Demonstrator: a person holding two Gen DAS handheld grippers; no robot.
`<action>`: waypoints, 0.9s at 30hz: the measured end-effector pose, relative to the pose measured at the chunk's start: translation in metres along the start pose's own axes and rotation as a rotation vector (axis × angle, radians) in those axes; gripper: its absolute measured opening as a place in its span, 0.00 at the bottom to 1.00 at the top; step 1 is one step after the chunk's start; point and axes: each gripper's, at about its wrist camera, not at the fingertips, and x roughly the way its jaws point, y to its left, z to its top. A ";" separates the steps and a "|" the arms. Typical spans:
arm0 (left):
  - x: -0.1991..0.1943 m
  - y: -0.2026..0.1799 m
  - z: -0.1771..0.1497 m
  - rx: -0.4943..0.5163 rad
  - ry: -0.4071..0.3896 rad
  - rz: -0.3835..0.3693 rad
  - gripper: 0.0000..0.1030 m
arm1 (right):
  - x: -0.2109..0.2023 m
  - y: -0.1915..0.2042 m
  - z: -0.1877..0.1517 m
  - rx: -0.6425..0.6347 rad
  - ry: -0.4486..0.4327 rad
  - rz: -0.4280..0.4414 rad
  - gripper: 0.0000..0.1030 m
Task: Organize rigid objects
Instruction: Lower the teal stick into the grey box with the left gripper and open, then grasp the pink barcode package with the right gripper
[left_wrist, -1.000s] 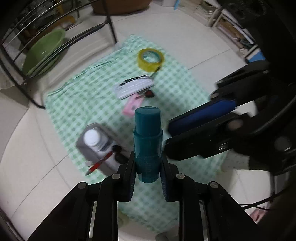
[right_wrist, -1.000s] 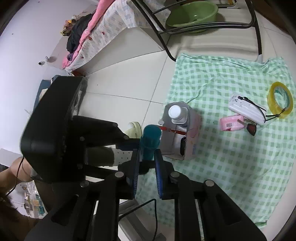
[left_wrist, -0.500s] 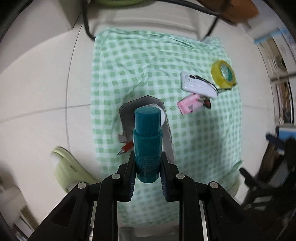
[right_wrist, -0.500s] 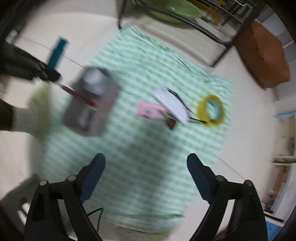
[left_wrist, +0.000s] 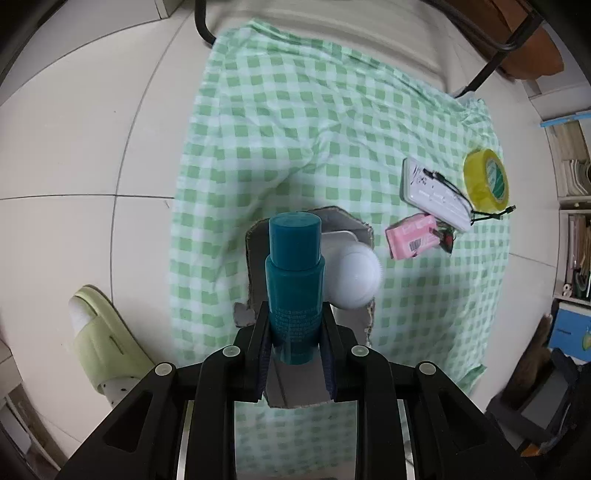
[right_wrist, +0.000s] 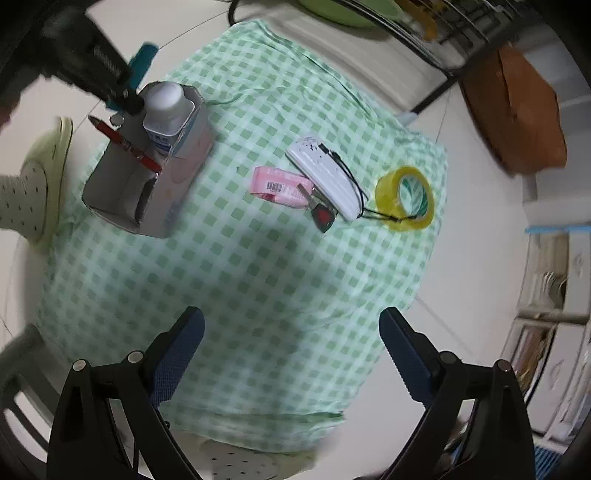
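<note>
My two black plastic grippers, blue-padded

My left gripper (left_wrist: 295, 354) has glossy black linkage arms with silver screw heads; my right gripper (right_wrist: 291, 354) carries dimpled blue rubber pads (right_wrist: 177, 354) and matching round silver rivets.

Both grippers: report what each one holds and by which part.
The left gripper is shut on the teal bottle, clamping its lower body, cap end pointing away. The right gripper is open and holds nothing.
</note>
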 end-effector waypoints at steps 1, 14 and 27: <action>0.005 0.001 0.001 -0.006 0.001 0.008 0.20 | 0.000 -0.002 -0.001 0.015 0.000 0.013 0.93; -0.004 0.011 0.001 -0.132 -0.011 0.021 0.64 | 0.009 -0.021 -0.009 0.139 0.013 0.095 0.93; -0.124 -0.034 -0.018 0.039 0.042 -0.253 1.00 | 0.055 -0.041 -0.011 0.138 0.033 0.060 0.97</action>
